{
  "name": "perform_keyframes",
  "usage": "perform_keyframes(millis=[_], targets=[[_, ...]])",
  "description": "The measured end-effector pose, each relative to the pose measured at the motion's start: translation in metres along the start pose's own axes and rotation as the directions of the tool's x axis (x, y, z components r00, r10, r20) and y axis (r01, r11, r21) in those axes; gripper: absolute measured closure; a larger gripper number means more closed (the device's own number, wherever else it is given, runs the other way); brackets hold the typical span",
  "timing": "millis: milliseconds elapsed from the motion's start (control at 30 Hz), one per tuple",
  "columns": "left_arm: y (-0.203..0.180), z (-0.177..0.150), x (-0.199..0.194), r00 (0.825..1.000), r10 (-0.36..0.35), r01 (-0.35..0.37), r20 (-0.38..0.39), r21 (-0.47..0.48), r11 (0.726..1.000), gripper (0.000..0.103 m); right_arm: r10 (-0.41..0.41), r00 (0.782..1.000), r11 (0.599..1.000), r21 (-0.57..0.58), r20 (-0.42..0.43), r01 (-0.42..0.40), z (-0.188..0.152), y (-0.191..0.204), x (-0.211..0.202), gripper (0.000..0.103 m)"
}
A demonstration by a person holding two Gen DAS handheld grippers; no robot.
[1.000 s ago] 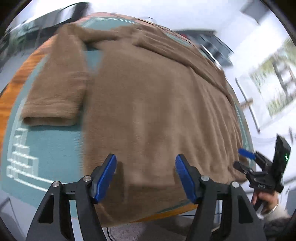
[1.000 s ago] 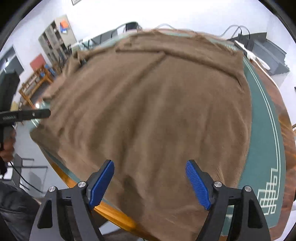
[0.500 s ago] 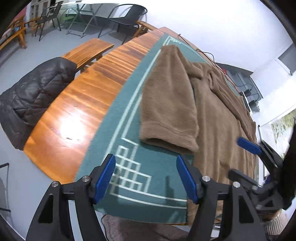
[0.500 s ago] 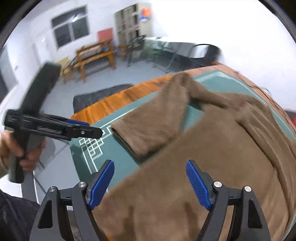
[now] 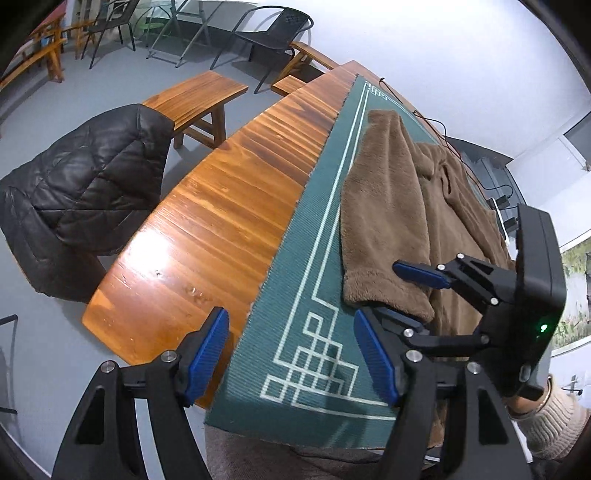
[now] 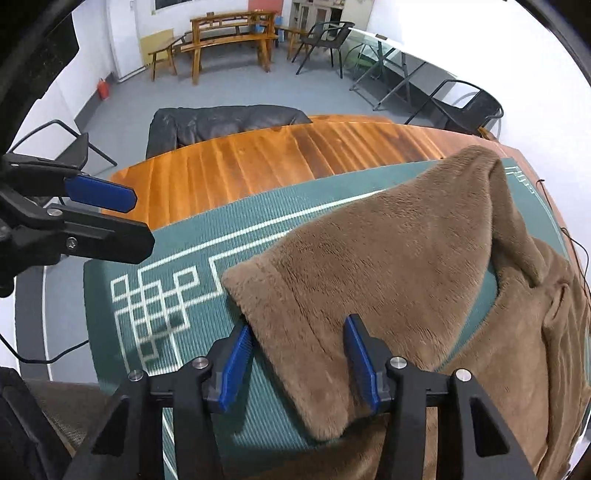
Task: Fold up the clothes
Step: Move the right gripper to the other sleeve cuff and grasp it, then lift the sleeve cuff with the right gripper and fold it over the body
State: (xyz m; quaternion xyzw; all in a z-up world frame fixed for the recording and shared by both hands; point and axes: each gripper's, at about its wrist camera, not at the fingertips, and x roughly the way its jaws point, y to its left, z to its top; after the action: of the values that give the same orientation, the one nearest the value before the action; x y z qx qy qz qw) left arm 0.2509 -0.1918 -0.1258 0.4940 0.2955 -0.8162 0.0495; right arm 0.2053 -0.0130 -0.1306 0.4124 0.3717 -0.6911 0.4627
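Note:
A brown fleece garment (image 5: 424,206) lies spread on a green mat (image 5: 303,295), its left sleeve (image 6: 369,258) stretched toward the mat's corner. My right gripper (image 6: 299,354) is open, its blue fingers on either side of the sleeve cuff (image 6: 266,295). In the left wrist view the right gripper (image 5: 399,291) reaches in from the right, one finger above the cuff (image 5: 384,288) and one below. My left gripper (image 5: 291,354) is open and empty above the mat's patterned corner, left of the cuff. It also shows at the left of the right wrist view (image 6: 110,214).
The mat lies on a long wooden table (image 5: 207,221). A black padded jacket (image 5: 77,192) hangs over a seat beside the table. A wooden bench (image 5: 195,96), chairs (image 5: 273,33) and grey floor lie beyond. A black cable (image 5: 436,125) runs along the far table edge.
Both grippers swung left from the garment's body to its left sleeve. The right gripper closed in on the cuff and now straddles it. The left gripper hangs over the mat corner.

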Motion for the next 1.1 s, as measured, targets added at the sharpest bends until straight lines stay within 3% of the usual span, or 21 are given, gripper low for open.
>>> perform_keyframes(millis=[200, 300, 367, 433, 533, 667, 700, 867, 900, 1000, 1067, 1100], targets=[[0.002, 0.005, 0.007, 1.000, -0.011, 0.011, -0.019, -0.008, 1.000, 0.027, 0.023, 1.000, 0.999, 0.041, 0.005, -0.023, 0.012, -0.004, 0.010, 0.051], [0.000, 0.006, 0.008, 1.000, -0.012, 0.011, -0.016, -0.011, 1.000, 0.027, 0.045, 0.999, 0.995, 0.090, 0.028, -0.047, 0.014, -0.012, 0.004, 0.072], [-0.002, 0.007, 0.007, 1.000, -0.013, 0.012, -0.010, -0.014, 1.000, 0.027, 0.068, 0.994, 0.984, 0.157, 0.083, -0.081, 0.020, -0.025, -0.015, 0.075], [-0.006, 0.010, 0.006, 1.000, -0.014, 0.014, 0.002, -0.011, 1.000, 0.027, 0.078, 0.984, 0.968, 0.224, 0.162, -0.114, 0.028, -0.042, -0.041, 0.085], [-0.016, 0.014, 0.005, 1.000, -0.023, 0.023, 0.014, 0.001, 1.000, 0.027, 0.049, 0.951, 0.937, 0.315, 0.305, -0.150, 0.041, -0.078, -0.095, 0.087], [-0.038, 0.018, 0.004, 0.999, -0.044, 0.043, 0.032, 0.030, 0.999, 0.027, -0.107, 0.870, 0.900, 0.419, 0.482, -0.122, 0.038, -0.136, -0.187, 0.089], [-0.045, 0.019, 0.003, 0.998, -0.050, 0.048, 0.036, 0.038, 0.998, 0.027, -0.151, 0.849, 0.889, 0.444, 0.506, -0.107, 0.031, -0.149, -0.207, 0.089], [-0.081, 0.015, 0.006, 0.997, -0.064, 0.060, 0.050, 0.080, 0.995, 0.027, -0.321, 0.798, 0.838, 0.546, 0.510, -0.011, -0.023, -0.188, -0.275, 0.089], [-0.087, 0.014, 0.008, 0.997, -0.057, 0.052, 0.051, 0.086, 0.995, 0.027, -0.332, 0.797, 0.828, 0.560, 0.504, -0.009, -0.035, -0.194, -0.282, 0.089], [-0.095, 0.009, 0.010, 0.998, -0.038, 0.034, 0.048, 0.078, 0.996, 0.027, -0.244, 0.834, 0.813, 0.573, 0.494, -0.101, -0.068, -0.198, -0.267, 0.086], [-0.098, 0.005, 0.011, 0.999, -0.013, 0.009, 0.052, 0.070, 0.997, 0.027, -0.162, 0.855, 0.811, 0.560, 0.493, -0.169, -0.081, -0.192, -0.246, 0.068], [-0.099, 0.003, 0.010, 0.999, -0.005, 0.001, 0.055, 0.065, 0.998, 0.027, -0.121, 0.862, 0.808, 0.554, 0.491, -0.202, -0.088, -0.189, -0.235, 0.040]])
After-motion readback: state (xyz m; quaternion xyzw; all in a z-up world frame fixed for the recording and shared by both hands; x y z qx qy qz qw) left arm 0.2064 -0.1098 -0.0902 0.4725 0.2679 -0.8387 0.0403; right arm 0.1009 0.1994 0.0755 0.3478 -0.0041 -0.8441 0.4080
